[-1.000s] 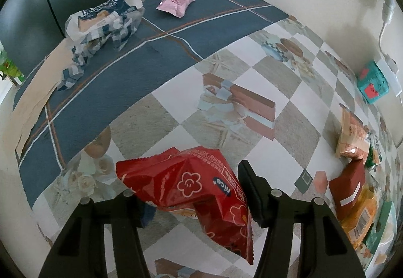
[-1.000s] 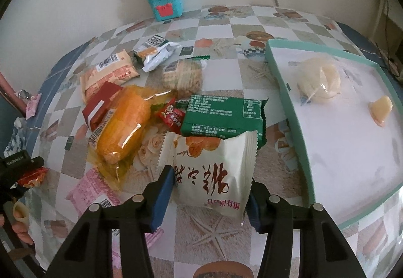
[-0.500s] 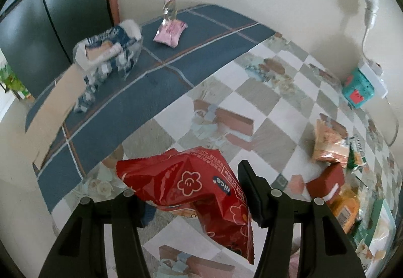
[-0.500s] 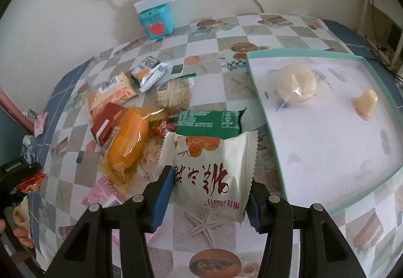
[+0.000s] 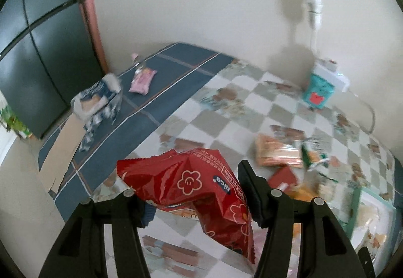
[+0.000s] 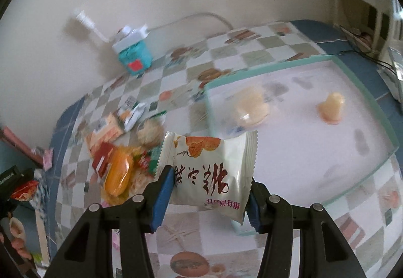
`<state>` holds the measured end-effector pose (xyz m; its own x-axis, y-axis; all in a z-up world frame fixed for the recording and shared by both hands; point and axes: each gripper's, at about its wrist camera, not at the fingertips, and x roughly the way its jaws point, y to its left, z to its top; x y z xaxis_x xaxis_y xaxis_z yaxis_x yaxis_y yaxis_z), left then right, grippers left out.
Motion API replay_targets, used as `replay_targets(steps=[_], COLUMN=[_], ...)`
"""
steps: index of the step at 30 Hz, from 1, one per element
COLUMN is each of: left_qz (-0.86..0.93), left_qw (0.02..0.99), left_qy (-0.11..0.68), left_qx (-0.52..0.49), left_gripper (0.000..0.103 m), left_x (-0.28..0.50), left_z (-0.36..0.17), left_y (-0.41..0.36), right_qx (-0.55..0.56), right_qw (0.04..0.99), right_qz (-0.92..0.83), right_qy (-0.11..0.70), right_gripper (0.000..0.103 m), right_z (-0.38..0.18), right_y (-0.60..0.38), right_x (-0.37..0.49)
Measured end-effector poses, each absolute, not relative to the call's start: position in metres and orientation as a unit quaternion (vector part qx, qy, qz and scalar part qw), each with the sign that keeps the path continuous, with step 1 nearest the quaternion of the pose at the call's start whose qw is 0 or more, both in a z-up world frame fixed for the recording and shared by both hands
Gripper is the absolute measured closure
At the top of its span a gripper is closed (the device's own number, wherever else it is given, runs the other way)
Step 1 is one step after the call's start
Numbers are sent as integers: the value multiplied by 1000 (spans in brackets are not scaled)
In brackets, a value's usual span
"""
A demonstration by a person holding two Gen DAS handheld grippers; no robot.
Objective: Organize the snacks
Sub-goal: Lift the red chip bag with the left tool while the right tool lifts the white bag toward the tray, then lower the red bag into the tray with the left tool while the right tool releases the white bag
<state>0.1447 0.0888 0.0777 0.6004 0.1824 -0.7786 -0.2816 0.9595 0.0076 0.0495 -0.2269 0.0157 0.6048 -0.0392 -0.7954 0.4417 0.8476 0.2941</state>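
Observation:
My left gripper is shut on a red snack packet with flower marks and holds it in the air above the checked tablecloth. My right gripper is shut on a white snack packet with red characters, held up near the corner of the green-rimmed white tray. The tray holds a round pale bun in clear wrap and a small yellow jelly cup. A pile of snacks lies on the table left of the tray; it also shows in the left wrist view.
A teal box with a power strip stands at the wall. A pink packet and a blue-white bag lie on the blue cloth by a dark cabinet. The left gripper with its red packet shows at the right view's left edge.
Both grippers have risen and pulled back with their packets; the table looks farther away. The right gripper has swung toward the tray. Both views are blurred by motion.

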Motion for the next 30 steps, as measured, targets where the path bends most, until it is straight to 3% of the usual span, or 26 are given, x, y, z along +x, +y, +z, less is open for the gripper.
replay_targets(steps=[30], left_qz=[-65], left_qw=[913], left_qy=[378], left_qx=[140], left_gripper=[42], left_x=[91], left_z=[96], left_y=[-176], right_qx=[327], right_qw=[816], right_qz=[-322], right_qy=[352], right_gripper=[48], right_z=[30], right_y=[-410], right_x=[-44])
